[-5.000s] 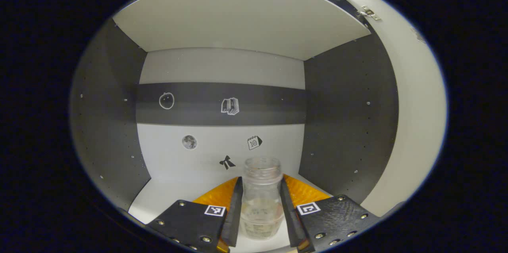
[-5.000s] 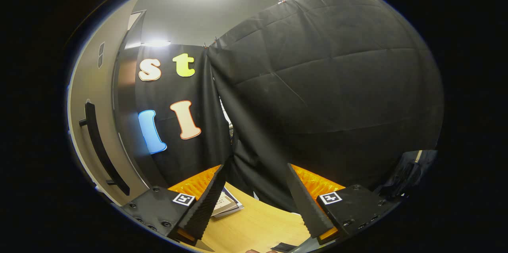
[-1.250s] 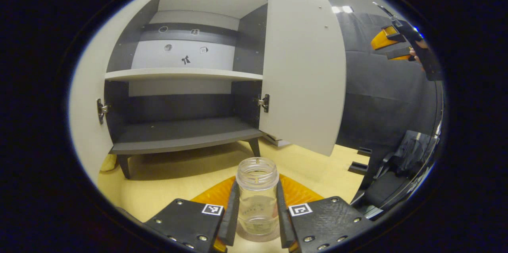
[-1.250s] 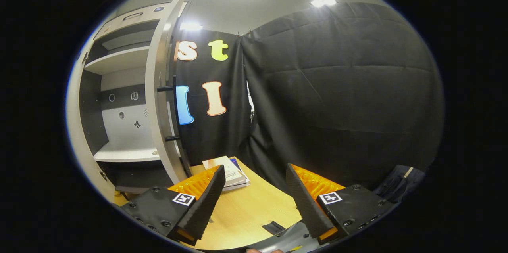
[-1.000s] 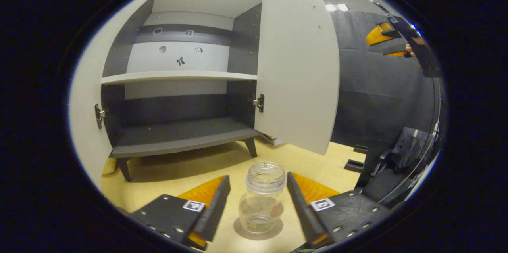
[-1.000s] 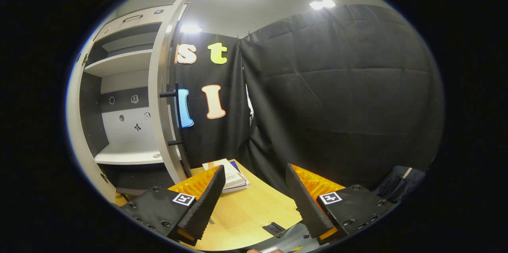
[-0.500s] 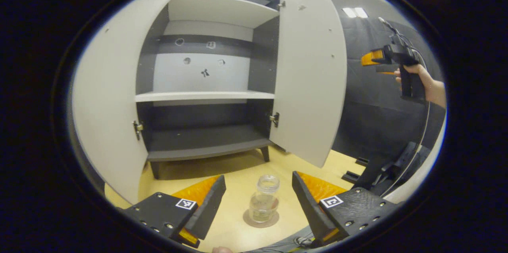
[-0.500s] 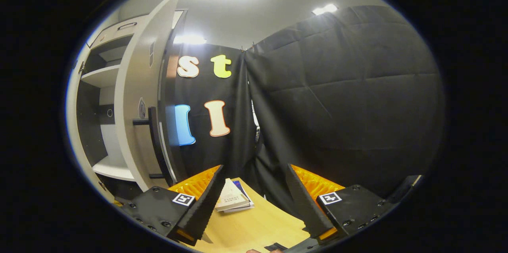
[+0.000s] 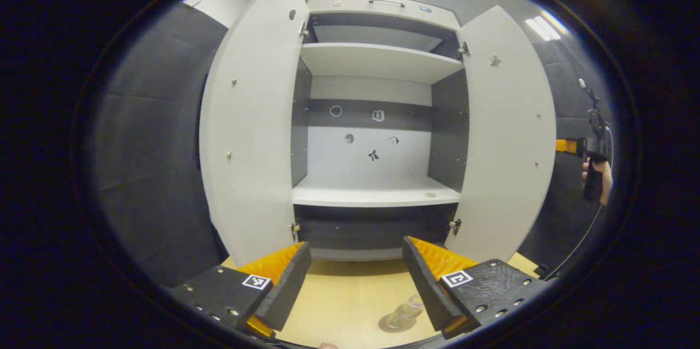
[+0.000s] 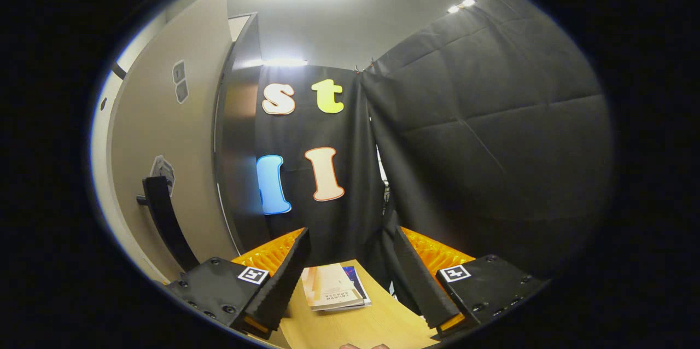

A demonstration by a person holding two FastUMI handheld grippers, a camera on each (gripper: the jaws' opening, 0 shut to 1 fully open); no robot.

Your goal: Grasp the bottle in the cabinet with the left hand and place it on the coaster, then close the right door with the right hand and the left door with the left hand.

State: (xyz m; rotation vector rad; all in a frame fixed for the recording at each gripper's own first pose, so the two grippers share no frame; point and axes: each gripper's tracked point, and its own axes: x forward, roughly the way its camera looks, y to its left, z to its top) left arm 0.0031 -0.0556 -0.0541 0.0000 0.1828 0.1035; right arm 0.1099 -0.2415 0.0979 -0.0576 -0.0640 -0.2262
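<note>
Bottle (image 9: pixel 409 309) upright on coaster (image 9: pixel 395 324), mouth up — left tongs (image 9: pixel 355 283) and right tongs (image 10: pixel 350 278) both spread, empty

No legible text or labels

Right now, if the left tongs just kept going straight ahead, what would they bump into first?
Probably nothing for a while: the left tongs point between the open doors, at about the middle shelf of the cabinet. The shelf's front edge or the back wall behind it comes first, though depth is unclear.
</note>
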